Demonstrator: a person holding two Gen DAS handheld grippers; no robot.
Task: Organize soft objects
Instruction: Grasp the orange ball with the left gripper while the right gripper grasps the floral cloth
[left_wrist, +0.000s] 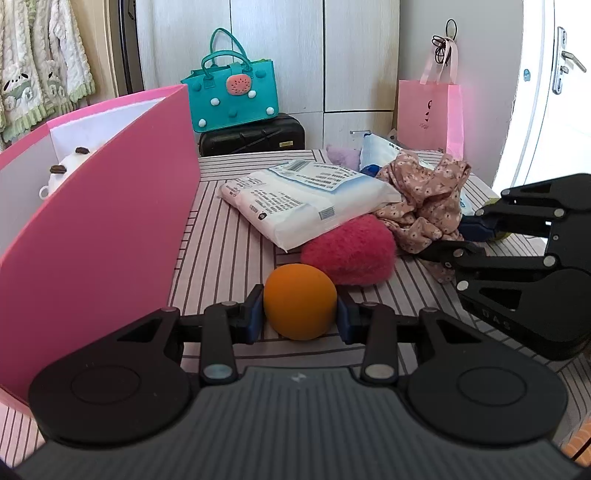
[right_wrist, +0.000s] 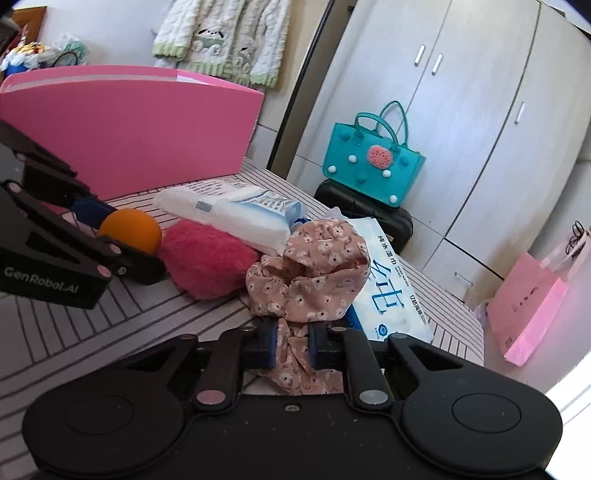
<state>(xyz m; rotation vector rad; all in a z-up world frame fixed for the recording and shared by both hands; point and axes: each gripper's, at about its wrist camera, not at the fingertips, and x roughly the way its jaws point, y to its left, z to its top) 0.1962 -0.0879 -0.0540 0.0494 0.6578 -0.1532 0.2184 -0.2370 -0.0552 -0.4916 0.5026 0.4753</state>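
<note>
**Both grippers closed on soft items on the striped bed**

The orange ball is clamped between the blue pads of the left gripper, one pad pressed against each side, while the ball rests on the striped bed cover. The floral cloth is pinched by the right gripper: its jaws are drawn tight on a lower fold, and the rest of the fabric is bunched in a heap just beyond the fingertips.

Directly behind the ball, and touching it, a fuzzy red plush is seen lying on the cover. A white wipes pack is laid partly over the plush's far edge. The floral cloth is piled to the right of both, against a second pack with large blue characters, which lies under and beside it. A pale purple soft item is visible at the far edge of the bed.

To the left, a large pink box is stood on the bed, open at the top; a white plush is seen inside it.

Farther out, a teal handbag is set on a black case before the wardrobe, and a pink paper bag is placed by the wall.
</note>
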